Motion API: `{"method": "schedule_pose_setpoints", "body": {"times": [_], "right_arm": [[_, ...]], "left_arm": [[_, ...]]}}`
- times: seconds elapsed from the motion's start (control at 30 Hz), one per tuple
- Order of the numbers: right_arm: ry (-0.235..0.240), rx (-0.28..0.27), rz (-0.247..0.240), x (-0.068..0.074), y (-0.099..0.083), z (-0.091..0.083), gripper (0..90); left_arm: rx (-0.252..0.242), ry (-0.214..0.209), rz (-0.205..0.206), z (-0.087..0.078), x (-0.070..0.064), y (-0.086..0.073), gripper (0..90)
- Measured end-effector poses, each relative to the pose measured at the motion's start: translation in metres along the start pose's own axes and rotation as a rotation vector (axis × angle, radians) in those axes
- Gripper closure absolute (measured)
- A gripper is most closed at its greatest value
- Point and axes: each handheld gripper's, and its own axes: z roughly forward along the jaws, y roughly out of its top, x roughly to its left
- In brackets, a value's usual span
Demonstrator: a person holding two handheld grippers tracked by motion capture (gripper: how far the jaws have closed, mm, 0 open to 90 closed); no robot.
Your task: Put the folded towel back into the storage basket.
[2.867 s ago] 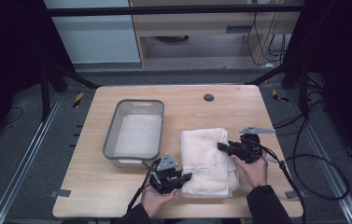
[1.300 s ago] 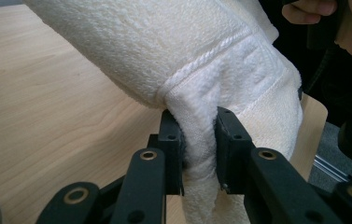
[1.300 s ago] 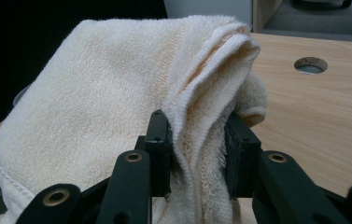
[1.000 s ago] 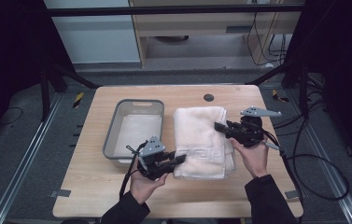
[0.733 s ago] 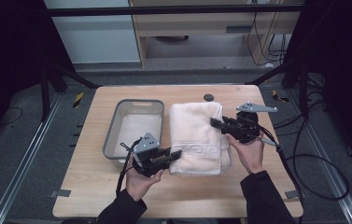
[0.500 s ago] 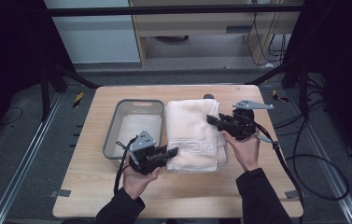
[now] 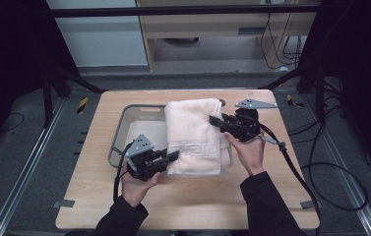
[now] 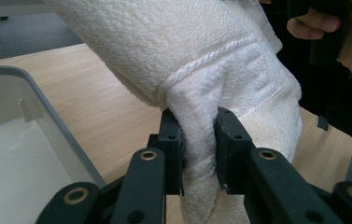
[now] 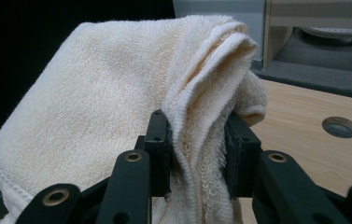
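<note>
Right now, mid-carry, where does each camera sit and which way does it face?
High view: above the person's side, looking forward and down on the table; both forearms, the left claw and right claw holding the folded towel beside the grey bin.
Left gripper view: rides the left claw, looking along its jaws shut on the towel's edge.
Right gripper view: rides the right claw, jaws shut on the towel's folds.
All three share the towel.

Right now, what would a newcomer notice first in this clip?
A folded cream terry towel at the middle of the light wooden table, pinched from both sides: the left tool grips its near edge, the right tool its far right edge. Beside it on the left sits a grey plastic tub, the towel overlapping its rim.
</note>
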Motion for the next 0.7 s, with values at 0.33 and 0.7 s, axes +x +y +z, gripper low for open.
{"method": "schedule_pose_setpoints", "body": {"times": [0.33, 0.7], "right_arm": [[0.014, -0.009, -0.014, 0.011, 0.012, 0.017, 67.2], [0.034, -0.016, -0.035, 0.025, 0.024, 0.037, 67.2]], "left_arm": [[-0.014, 0.036, -0.01, -0.012, 0.01, 0.002, 74.0], [-0.033, 0.083, -0.025, -0.029, 0.025, 0.004, 74.0]]}}
